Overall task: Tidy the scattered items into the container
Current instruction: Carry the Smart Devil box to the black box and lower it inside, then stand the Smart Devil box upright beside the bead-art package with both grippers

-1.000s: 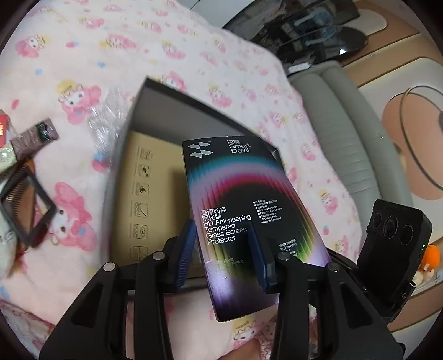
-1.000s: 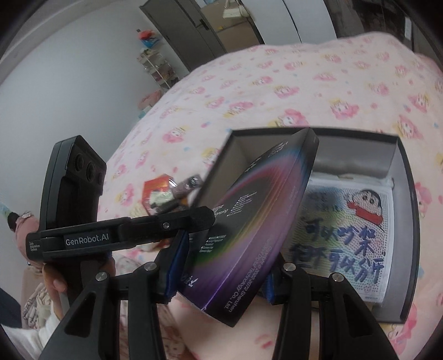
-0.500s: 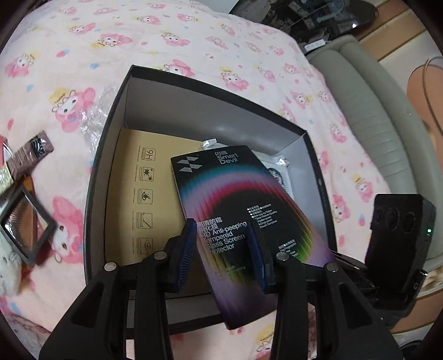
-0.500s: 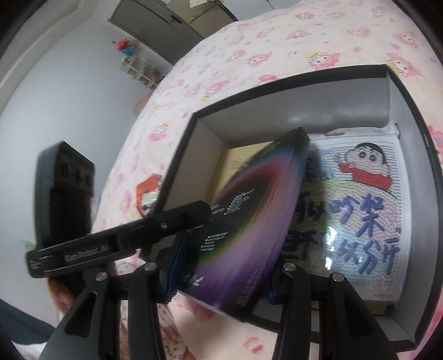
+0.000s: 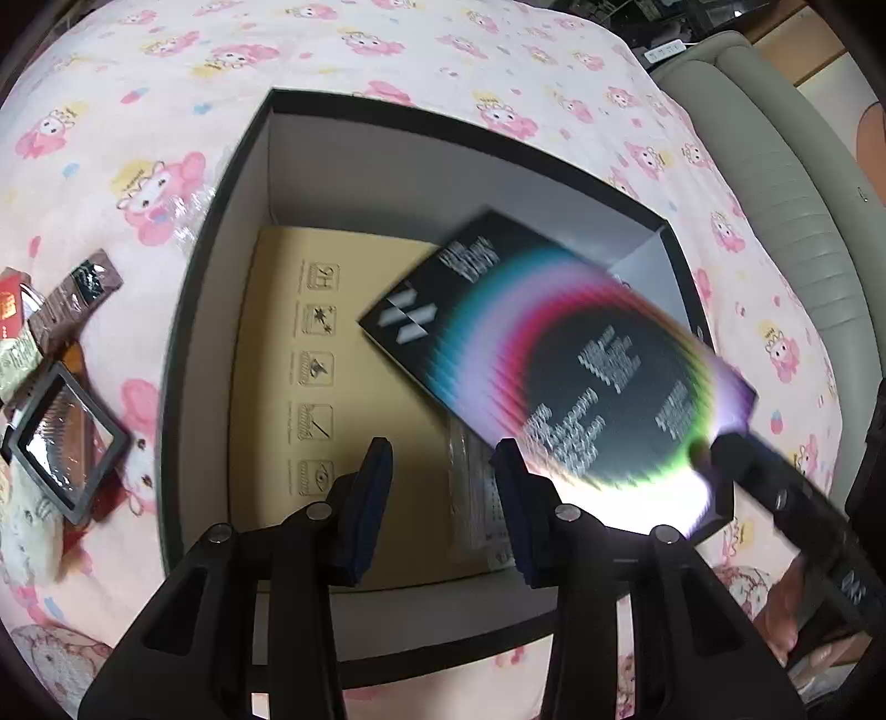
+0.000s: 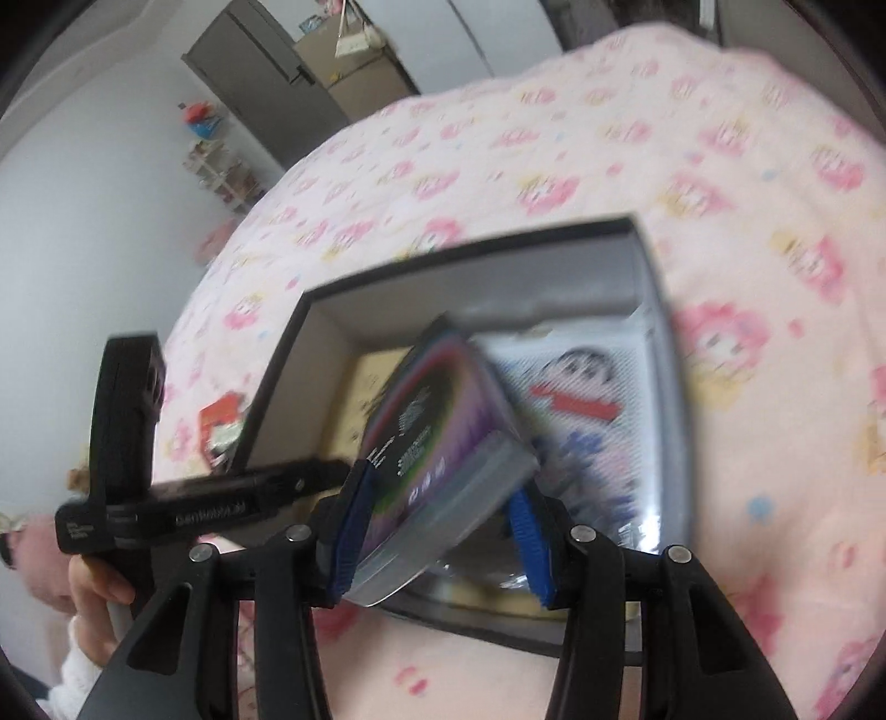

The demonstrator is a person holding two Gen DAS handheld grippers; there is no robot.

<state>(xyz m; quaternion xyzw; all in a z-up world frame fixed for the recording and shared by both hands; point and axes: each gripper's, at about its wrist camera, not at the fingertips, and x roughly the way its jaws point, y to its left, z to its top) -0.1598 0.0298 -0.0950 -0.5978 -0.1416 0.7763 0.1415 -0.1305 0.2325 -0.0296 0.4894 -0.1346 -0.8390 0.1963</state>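
A black open container (image 5: 221,232) lies on the pink cartoon bedspread (image 5: 387,44). The dark rainbow screen-protector box (image 5: 554,360) hangs tilted and blurred over the container's right half. My left gripper (image 5: 446,498) stands open above the container floor, its pads bare. In the right wrist view the box (image 6: 432,432) leans on the left pad of my right gripper (image 6: 437,531). Its jaws are opening, and a gap shows at the right pad. The left gripper (image 6: 221,498) points at the box from the left.
Inside the container lie a tan card sheet (image 5: 266,387) and a cartoon-printed bag (image 6: 581,415). A brown sachet (image 5: 77,293), a black-framed square (image 5: 66,443) and a red pack (image 6: 221,415) lie on the bedspread to its left. A grey cushion (image 5: 775,166) borders the right.
The box left my left gripper's pads and swung right and down into the container. Both grippers tipped further down over it. A gap opened at the right gripper's right pad.
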